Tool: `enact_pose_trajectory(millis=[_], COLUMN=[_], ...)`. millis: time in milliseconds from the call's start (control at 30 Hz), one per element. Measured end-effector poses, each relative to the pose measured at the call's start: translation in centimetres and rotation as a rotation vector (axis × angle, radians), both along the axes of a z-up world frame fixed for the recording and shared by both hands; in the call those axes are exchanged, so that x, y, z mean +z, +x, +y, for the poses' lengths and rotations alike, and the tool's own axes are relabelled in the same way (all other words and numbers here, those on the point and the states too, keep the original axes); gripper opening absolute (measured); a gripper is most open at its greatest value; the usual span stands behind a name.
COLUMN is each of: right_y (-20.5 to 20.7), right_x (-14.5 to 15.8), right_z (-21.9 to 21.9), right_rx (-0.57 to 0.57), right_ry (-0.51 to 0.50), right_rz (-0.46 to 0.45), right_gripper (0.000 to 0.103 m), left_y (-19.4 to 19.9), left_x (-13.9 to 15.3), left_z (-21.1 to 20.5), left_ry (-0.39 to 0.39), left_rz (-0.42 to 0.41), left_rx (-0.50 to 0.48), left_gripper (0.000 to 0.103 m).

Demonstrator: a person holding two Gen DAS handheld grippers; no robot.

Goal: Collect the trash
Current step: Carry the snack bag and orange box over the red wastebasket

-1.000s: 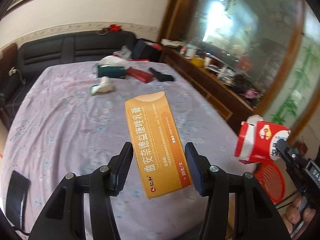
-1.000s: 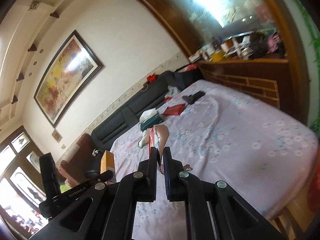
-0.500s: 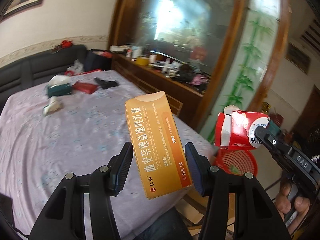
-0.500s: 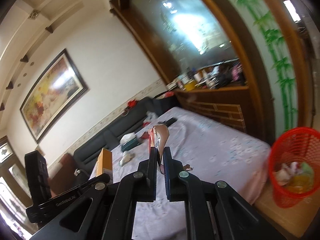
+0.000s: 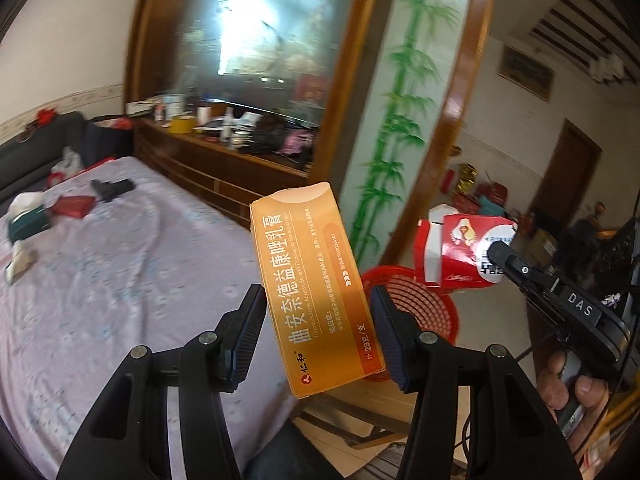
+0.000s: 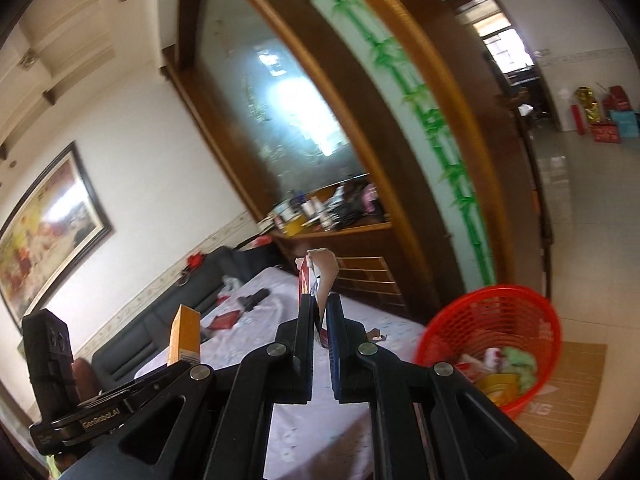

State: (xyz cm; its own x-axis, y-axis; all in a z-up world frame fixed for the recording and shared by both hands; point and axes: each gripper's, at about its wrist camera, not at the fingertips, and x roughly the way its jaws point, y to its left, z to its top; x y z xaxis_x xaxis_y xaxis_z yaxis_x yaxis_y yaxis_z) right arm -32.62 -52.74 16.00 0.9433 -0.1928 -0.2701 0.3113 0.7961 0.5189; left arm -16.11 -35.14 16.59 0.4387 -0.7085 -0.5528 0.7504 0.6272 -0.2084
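Observation:
My left gripper [image 5: 316,304] is shut on an orange medicine box [image 5: 316,280] and holds it in the air past the table's corner. My right gripper [image 6: 318,304] is shut on a flattened red and white carton [image 6: 314,280]; the carton [image 5: 464,252] also shows at the right of the left wrist view, with the right gripper [image 5: 500,256] behind it. A red mesh basket [image 6: 500,320] with several bits of trash stands on the floor right of the table; in the left wrist view the basket [image 5: 416,304] lies behind the orange box [image 6: 186,336].
The table with a lilac floral cloth [image 5: 100,280] holds a green tissue box [image 5: 28,224], a red packet [image 5: 74,206], a black object [image 5: 112,188] and crumpled paper [image 5: 20,264]. A cluttered wooden sideboard [image 5: 224,148] and a black sofa [image 6: 168,304] stand behind.
Both grippers have swung right, away from the table, each with its box in it. The red basket has come into view and sits closer now.

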Motion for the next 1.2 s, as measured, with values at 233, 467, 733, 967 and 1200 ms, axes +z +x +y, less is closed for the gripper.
enact_pose_trajectory(millis=[233, 467, 733, 967, 1200], right_y=[-1.7, -3.1, -4.2, -4.3, -4.1], right_x=[-0.7, -0.8, -1.0, -1.3, -2.0], right_z=[-2.7, -4.4, -5.7, -6.6, -7.4], right_rx=[-0.063, -0.112, -0.162, -0.175, -0.186], right_ry=[0.028, 0.036, 0.048, 0.060, 0.073], right_rz=[0.010, 0.008, 0.012, 0.020, 0.033], right_gripper=[0.007, 0.007, 0.007, 0.007, 0.007], left_y=[-0.7, -1.1, -1.4, -1.4, -1.2], left_x=[-0.6, -0.6, -1.2, -1.9, -3.1], left_z=[-3.9, -6.3, -9.2, -11.0, -13.4], left_ry=[0.014, 0.015, 0.028, 0.038, 0.055], left_rz=[0.012, 0.007, 0.005, 0.016, 0.031], left_rx=[-0.093, -0.143, -0.206, -0.244, -0.294], left_gripper=[0.052, 0.052, 0.053, 0.053, 0.053])
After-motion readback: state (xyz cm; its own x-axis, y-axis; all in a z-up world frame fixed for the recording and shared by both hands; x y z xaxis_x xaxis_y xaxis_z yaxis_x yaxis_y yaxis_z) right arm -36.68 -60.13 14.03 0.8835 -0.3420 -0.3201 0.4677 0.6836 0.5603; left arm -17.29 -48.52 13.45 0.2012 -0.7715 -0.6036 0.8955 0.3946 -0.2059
